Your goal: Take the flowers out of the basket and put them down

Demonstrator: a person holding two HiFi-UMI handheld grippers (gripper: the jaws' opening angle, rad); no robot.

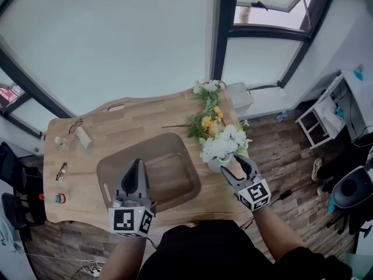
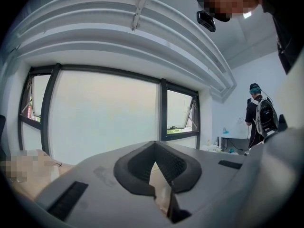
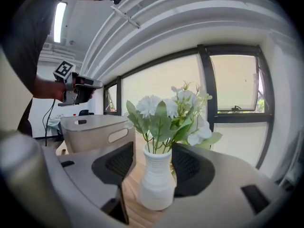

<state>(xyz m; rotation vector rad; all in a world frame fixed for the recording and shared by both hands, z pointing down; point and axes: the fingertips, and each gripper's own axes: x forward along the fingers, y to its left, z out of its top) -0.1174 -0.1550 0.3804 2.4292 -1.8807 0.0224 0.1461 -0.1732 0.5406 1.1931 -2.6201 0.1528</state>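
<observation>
At the middle of the pale wooden desk (image 1: 134, 118), a taupe rectangular plastic basket (image 1: 111, 168) with cut-out handles, seemingly empty inside. Just past its right rim, outside it and upright on the desk, a white ribbed vase (image 1: 217, 165) of white flowers (image 1: 224, 144) with green leaves. Further from the basket on that same side, lying flat, a loose spray of yellow and white flowers (image 1: 207, 118).

At the basket's right, the right claw (image 1: 236, 167), straddling the vase: pads (image 3: 116, 163) spread wide, one on each flank of the ribbed body, pressing on neither as far as the right gripper view shows. Nothing gripped, then; vase resting on its own base. Over the basket's near half, the left claw (image 1: 137, 165), tips together, nothing between them, aimed across the desk toward the window.

Judged as the tail end of the put-down, with only the withdrawal left.

Key relation for the next move: vase dead ahead of the right claw, between the pads, long axis vertical, blooms spreading wide above a narrow body. Right hand far nearer than left, which is well apart over the basket.

Best drawn straight back along the claw's own line, away from the vase and clear of the basket's right wall, with no sideways swing. Otherwise, a likely nudge to the slim body and a toppled vase.
</observation>
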